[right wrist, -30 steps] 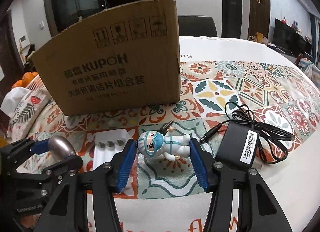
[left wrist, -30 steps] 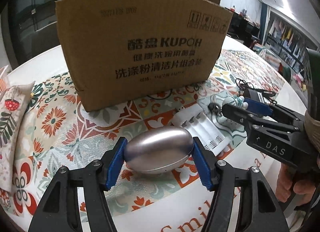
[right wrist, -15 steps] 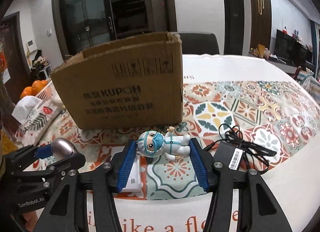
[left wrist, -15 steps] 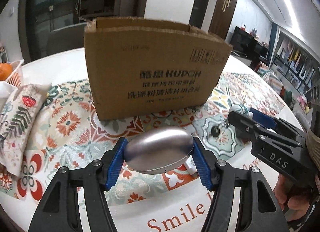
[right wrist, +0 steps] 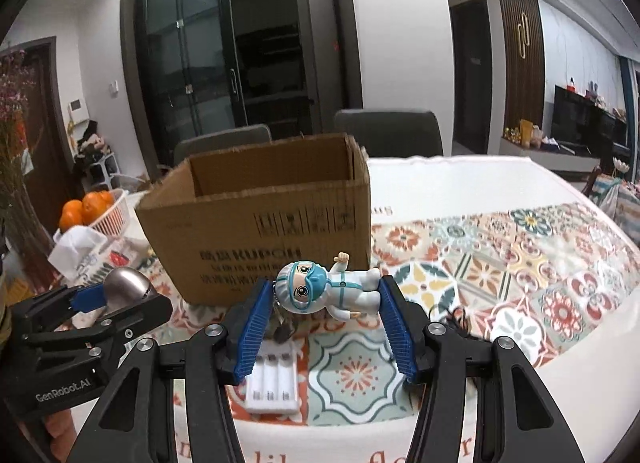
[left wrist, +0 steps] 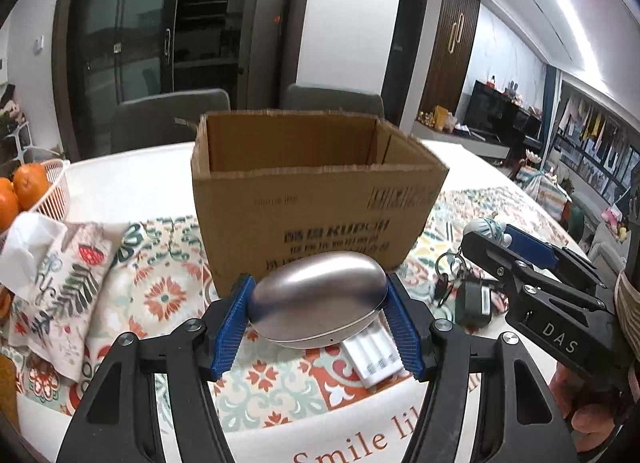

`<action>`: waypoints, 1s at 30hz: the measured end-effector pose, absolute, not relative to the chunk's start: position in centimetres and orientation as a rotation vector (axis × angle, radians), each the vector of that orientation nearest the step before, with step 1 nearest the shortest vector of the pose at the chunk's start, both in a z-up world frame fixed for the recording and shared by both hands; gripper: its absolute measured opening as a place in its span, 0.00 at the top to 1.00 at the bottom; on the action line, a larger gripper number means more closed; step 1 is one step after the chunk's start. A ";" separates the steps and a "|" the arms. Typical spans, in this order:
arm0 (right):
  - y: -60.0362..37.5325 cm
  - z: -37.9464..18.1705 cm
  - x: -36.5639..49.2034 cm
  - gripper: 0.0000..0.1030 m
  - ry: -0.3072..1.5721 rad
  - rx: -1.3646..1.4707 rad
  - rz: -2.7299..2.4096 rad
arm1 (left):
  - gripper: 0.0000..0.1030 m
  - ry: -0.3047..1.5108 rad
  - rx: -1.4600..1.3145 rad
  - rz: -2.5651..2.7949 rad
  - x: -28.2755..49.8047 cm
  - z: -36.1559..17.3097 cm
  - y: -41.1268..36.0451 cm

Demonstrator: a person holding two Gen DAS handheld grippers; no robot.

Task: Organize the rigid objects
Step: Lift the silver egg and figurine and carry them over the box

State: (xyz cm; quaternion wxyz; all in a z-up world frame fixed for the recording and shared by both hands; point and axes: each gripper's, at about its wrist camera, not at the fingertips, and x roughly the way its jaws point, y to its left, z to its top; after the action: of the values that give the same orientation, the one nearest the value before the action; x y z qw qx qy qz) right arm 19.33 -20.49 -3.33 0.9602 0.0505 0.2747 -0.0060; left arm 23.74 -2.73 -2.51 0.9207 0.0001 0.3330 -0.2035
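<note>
At the far left a white basket of oranges (left wrist: 30,187) sits by a crumpled tissue (left wrist: 24,251) and a leaf-and-strawberry printed cloth (left wrist: 68,287) on the patterned tablecloth (right wrist: 500,263). The left gripper (left wrist: 318,303) has its blue pads pressed against both ends of a silver egg-shaped case (left wrist: 318,299), which hangs clear of the table, in front of and below the rim of the open cardboard box (left wrist: 316,199) (its top flaps are cut away, and no contents can be made out from here). A white battery holder (left wrist: 372,359) lies on the cloth under the case. Further right, the right gripper (right wrist: 326,295) is clamped on a small figurine in a white suit and blue mask (right wrist: 326,291), held sideways in the air before the same box, keys dangling beneath it. A black power adapter (left wrist: 474,301) lies on the cloth beside it.
</note>
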 end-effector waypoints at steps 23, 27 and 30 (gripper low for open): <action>-19.8 3.3 22.6 0.47 0.376 0.070 0.024 | 0.38 0.553 0.005 -0.356 27.4 3.7 -3.0; -19.7 4.1 23.4 0.47 0.361 0.071 0.029 | 0.38 0.550 -0.012 -0.346 28.4 4.3 -3.0; -19.7 4.4 24.2 0.47 0.356 0.070 0.037 | 0.38 0.554 -0.021 -0.336 29.3 4.7 -2.8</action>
State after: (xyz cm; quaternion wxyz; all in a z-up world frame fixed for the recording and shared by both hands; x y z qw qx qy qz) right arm 24.18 -19.70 4.45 0.9834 0.0348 0.1770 0.0185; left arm 29.30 -2.84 4.68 0.9479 -0.0105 0.2723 -0.1650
